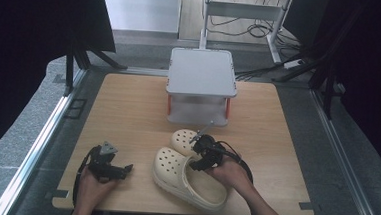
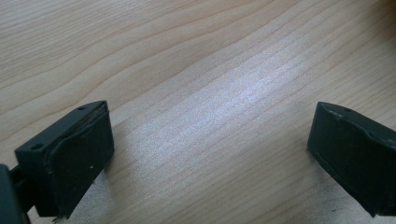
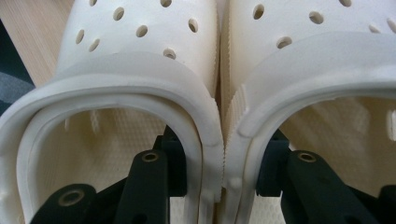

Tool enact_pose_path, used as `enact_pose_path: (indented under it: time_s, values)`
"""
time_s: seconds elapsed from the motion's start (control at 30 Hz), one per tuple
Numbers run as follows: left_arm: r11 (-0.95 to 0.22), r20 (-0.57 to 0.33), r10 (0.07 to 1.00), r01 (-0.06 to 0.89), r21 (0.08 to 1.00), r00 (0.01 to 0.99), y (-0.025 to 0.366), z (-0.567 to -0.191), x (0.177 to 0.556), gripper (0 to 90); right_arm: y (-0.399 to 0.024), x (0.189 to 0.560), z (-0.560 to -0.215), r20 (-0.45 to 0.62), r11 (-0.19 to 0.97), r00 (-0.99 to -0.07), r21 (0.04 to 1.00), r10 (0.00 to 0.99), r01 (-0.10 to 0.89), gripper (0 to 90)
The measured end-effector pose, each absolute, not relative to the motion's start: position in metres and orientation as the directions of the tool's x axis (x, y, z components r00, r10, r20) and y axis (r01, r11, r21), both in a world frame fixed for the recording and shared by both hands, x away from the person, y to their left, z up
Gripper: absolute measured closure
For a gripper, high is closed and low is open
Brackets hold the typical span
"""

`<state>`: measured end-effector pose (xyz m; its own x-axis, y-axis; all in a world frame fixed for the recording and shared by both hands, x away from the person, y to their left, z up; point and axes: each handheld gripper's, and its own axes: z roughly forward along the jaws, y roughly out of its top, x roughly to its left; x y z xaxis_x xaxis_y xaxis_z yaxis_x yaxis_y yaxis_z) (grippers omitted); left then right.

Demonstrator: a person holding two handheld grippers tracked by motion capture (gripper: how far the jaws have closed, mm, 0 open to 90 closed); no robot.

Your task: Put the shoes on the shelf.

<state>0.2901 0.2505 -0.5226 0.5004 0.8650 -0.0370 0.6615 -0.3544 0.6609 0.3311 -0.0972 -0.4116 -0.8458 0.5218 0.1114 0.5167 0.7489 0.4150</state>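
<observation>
Pinching both clogs' inner walls together, right gripper angles down; left gripper rests spread.

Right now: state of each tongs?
Left tongs: open, empty, over the wooden table.
Right tongs: shut on the pair of cream clogs, one jaw inside each.

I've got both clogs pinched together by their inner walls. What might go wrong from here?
The right gripper has one jaw inside each cream clog, left clog and right clog, squeezing only their adjoining side walls. That soft rim might flex, so one clog could slip out or sag. In the high view the pair lies near the grey shelf unit; the dangling toes may hit its edge. The left gripper is open over bare table, giving no support.
</observation>
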Motion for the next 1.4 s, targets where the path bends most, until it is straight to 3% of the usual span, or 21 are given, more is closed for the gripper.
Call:
enact_pose_path:
  time_s: [0.87,1.4]
  values:
    - [-0.355,-0.038,0.864,0.662,0.66,0.501,0.251,-0.522,0.29,0.2,-0.126,0.345,-0.297,0.069,0.684,-0.794,0.469,0.603,0.56,63.6]
    - [-0.357,-0.04,0.863,0.663,0.658,0.504,0.251,-0.522,0.29,0.2,-0.106,0.403,-0.247,0.032,0.574,-0.677,0.501,0.735,0.647,63.4]
